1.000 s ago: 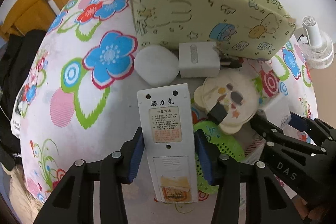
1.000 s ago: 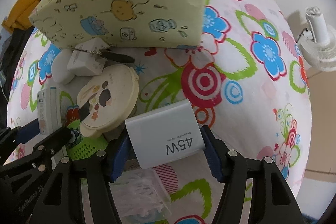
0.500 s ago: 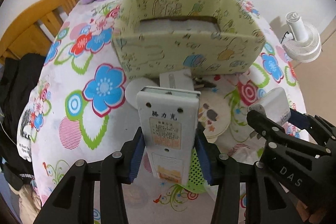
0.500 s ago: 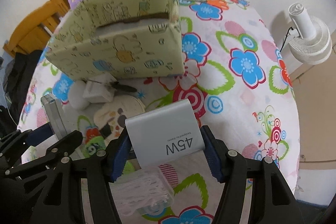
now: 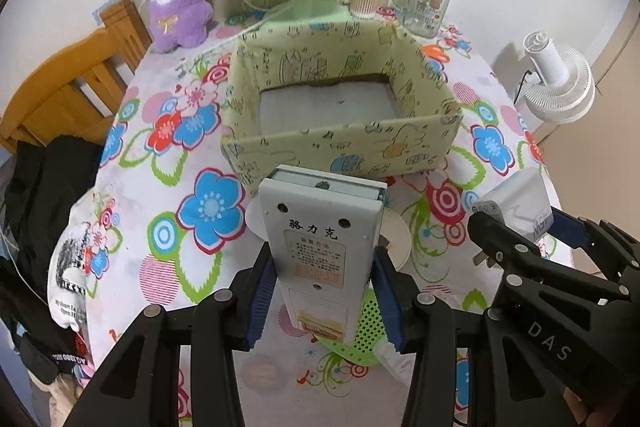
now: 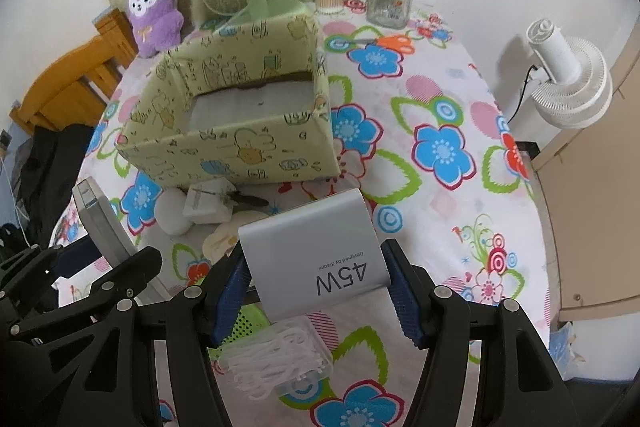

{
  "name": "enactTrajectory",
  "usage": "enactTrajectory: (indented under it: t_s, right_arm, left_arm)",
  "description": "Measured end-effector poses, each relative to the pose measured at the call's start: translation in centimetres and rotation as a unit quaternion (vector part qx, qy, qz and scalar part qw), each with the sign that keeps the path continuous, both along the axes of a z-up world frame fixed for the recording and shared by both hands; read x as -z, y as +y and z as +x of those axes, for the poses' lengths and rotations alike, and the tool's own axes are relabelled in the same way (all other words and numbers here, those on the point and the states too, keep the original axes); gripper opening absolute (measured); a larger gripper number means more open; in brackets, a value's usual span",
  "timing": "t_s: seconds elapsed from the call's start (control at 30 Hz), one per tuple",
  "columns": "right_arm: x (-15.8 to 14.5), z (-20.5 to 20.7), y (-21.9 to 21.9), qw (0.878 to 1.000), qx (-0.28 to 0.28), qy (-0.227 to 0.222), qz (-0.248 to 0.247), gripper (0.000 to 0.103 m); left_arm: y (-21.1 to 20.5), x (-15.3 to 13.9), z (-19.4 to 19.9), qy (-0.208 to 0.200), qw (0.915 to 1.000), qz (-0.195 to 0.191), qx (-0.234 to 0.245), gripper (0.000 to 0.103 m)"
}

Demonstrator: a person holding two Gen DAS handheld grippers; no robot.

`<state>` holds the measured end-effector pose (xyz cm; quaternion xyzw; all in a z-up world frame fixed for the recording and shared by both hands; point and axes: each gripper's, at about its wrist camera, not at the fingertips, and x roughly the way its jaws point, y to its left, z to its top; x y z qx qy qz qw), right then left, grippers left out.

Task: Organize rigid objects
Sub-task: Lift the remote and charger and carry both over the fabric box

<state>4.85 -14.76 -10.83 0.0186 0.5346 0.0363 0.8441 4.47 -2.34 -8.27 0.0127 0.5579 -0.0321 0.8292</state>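
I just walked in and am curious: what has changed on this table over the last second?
Both tools rose away from the table. The left tool carried up the white device, the right tool the 45W charger. Both grips stayed clamped. The patterned box and the other items stayed put.

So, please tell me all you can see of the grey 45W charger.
The 45W charger is a light grey block with rounded edges, smooth and plastic-looking, printed "45W" and a small maker's line. The right gripper is shut on it, blue pads on its two sides, holding it above the flowered tablecloth. In the left wrist view its end shows metal plug prongs. Nothing else touches it.
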Motion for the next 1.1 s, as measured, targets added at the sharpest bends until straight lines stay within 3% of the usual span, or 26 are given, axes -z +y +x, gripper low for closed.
enactTrajectory:
  t_s: [0.57,1.1]
  right_arm:
    - [-4.8,-0.3,-0.1,0.999,0.005,-0.038,0.002,0.067]
    - [-7.3,1.1,1.5,0.999,-0.016,-0.052,0.005,0.067]
  left_arm:
    - [-0.2,-4.6,0.0,-0.042,0.9991,0.011,0.003,0.048]
    - [1.2,-6.8,0.9,-0.058,0.9982,0.009,-0.012,0.048]
